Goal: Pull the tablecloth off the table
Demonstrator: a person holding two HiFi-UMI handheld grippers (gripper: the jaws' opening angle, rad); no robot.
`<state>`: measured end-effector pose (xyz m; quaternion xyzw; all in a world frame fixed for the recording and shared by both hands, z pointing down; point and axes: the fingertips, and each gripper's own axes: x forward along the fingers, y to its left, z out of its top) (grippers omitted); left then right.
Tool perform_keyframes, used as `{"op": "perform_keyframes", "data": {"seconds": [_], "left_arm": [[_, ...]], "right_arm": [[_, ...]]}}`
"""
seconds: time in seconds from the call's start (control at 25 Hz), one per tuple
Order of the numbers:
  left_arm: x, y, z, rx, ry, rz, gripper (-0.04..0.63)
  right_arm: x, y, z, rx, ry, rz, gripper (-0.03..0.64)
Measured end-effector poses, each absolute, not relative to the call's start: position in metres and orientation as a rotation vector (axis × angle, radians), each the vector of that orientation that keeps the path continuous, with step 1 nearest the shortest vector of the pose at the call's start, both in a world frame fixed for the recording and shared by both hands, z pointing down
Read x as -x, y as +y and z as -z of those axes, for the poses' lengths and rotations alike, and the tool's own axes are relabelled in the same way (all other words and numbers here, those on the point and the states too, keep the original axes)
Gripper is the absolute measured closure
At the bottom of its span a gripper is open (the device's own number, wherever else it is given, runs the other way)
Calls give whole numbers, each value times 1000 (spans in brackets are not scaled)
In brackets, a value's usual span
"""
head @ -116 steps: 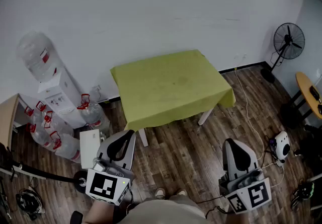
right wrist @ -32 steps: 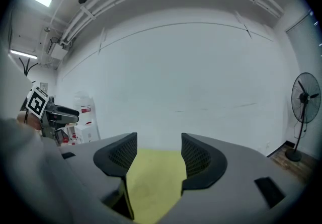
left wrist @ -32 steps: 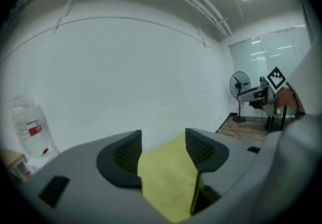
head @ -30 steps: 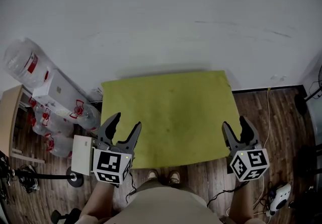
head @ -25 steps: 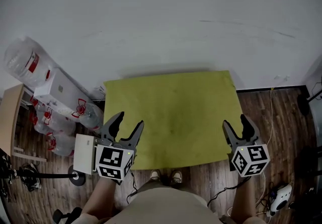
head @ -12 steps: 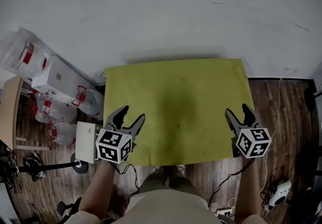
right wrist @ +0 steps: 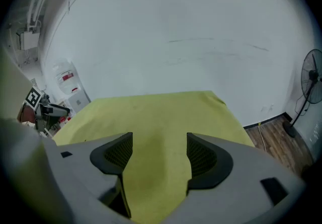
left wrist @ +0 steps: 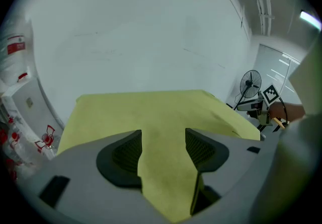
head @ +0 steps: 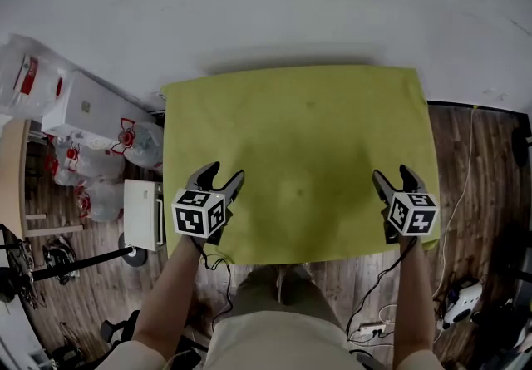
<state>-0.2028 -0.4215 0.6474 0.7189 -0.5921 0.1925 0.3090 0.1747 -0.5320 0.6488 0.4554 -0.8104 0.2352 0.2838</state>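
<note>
wood floor; tablecloth spread flat; left claw released; right claw just widened, empty.

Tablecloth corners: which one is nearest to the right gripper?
The near right corner of the yellow-green tablecloth, just beside the right gripper; the other three lie farther away.

White wall runs ahead of both grippers. Dark wood-plank floor lies to the right of the right gripper. White water dispenser and clear water bottles stand left of the left gripper. Pedestal fan stands near the wall, far right.
</note>
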Motion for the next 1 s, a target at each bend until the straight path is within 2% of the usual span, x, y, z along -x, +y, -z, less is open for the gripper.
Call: {"op": "perform_keyframes", "data": {"seconds": [0.16, 0.28, 0.48, 0.76, 1.0], "left_arm": [[205, -419, -685, -1840, -1532, -563, 311], [206, -416, -711, -1801, -1501, -600, 351], [208, -403, -751, -1668, -1477, -699, 350], [213, -404, -760, -1606, -1533, -728, 341], [216, -404, -759, -1592, -1602, -734, 388]], "right_arm": [[-180, -528, -684, -1177, -2112, -648, 273], [-178, -527, -707, -1143, -2085, -651, 272], [-184, -529, -734, -1206, -2045, -712, 253], [-184, -528, -754, -1216, -1992, -663, 244], [-186, -527, -751, -1295, -2002, -612, 247]]}}
